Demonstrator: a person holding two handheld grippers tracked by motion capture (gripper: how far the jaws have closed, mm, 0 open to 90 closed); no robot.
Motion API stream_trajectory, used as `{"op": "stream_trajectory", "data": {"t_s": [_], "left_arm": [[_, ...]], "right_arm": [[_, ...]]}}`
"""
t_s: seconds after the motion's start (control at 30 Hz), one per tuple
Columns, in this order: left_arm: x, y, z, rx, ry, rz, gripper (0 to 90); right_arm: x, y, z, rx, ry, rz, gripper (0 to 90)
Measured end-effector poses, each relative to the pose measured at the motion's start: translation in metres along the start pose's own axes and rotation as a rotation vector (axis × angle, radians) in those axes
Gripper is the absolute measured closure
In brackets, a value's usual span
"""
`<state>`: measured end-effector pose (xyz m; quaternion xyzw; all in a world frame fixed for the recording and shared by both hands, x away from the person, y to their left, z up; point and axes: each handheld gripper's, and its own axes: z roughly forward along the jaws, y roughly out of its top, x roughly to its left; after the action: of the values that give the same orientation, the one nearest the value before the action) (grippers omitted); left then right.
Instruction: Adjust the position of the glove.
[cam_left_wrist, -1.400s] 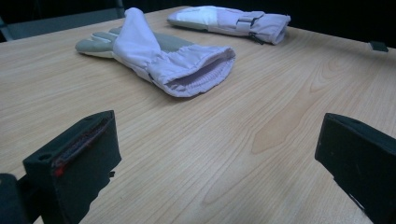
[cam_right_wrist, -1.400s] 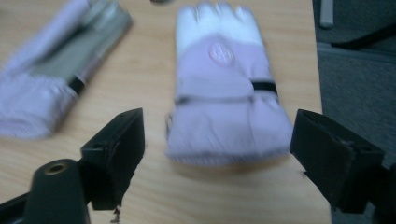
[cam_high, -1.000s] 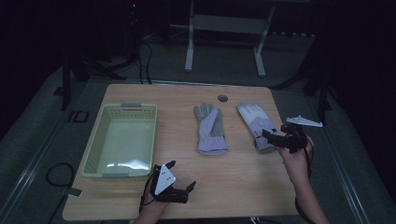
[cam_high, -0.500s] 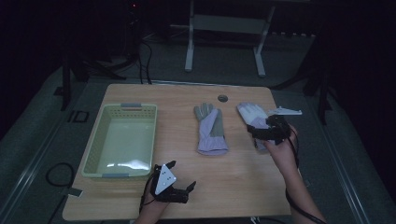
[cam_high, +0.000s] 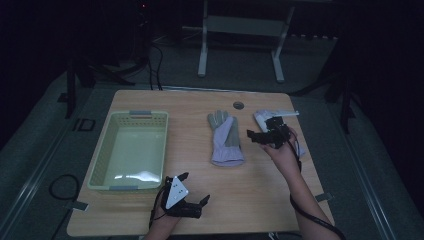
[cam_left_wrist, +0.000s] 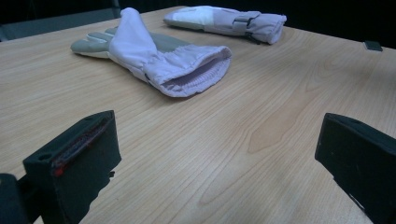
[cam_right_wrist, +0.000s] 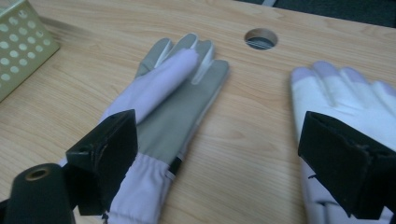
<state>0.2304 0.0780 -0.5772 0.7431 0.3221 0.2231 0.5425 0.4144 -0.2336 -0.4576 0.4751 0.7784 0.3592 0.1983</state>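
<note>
So both gloves lie flat mid-table: left glove (cam_high: 226, 139) cuff toward me, right glove (cam_high: 270, 121) just beside it. Over the last second I've swung the right gripper (cam_high: 261, 136) inward from the table (cam_high: 250, 190) edge; it hangs between the gloves, fingers apart, probably lining up a pick. Left gripper (cam_high: 194, 189) idle near the basket (cam_high: 100, 165), fingers apart.

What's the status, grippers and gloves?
Left gripper open, near table edge. Right gripper open between both gloves. Middle glove and right glove flat, untouched. Nothing in the way.
</note>
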Motion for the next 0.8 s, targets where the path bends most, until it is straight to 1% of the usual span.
{"op": "stream_trajectory", "data": {"t_s": [0.13, 0.2, 0.23, 0.3, 0.47, 0.63, 0.7, 0.8], "left_arm": [[0.001, 0.0, 0.0, 0.0, -0.004, -0.005, 0.1], [0.001, 0.0, 0.0, -0.001, -0.005, -0.007, 0.1], [0.001, 0.0, 0.0, -0.001, -0.006, -0.006, 0.1], [0.001, 0.0, 0.0, -0.002, -0.008, -0.005, 0.1], [0.001, 0.0, 0.0, 0.0, -0.009, -0.003, 0.1], [0.001, 0.0, 0.0, 0.0, -0.016, -0.009, 0.1], [0.001, 0.0, 0.0, -0.001, -0.018, -0.008, 0.1], [0.001, 0.0, 0.0, -0.003, -0.02, -0.009, 0.1]], "right_arm": [[0.01, 0.005, 0.014, 0.018, 0.025, -0.012, 12.0], [0.015, 0.006, 0.021, 0.029, 0.025, -0.019, 12.2], [0.018, 0.007, 0.026, 0.032, 0.038, -0.025, 12.2], [0.023, 0.008, 0.034, 0.044, 0.041, -0.037, 13.0], [0.034, 0.01, 0.053, 0.067, 0.066, -0.041, 13.0], [0.043, 0.011, 0.073, 0.098, 0.077, -0.05, 14.2], [0.045, 0.011, 0.08, 0.105, 0.082, -0.045, 15.9], [0.047, 0.009, 0.091, 0.114, 0.078, -0.042, 17.3]]}}
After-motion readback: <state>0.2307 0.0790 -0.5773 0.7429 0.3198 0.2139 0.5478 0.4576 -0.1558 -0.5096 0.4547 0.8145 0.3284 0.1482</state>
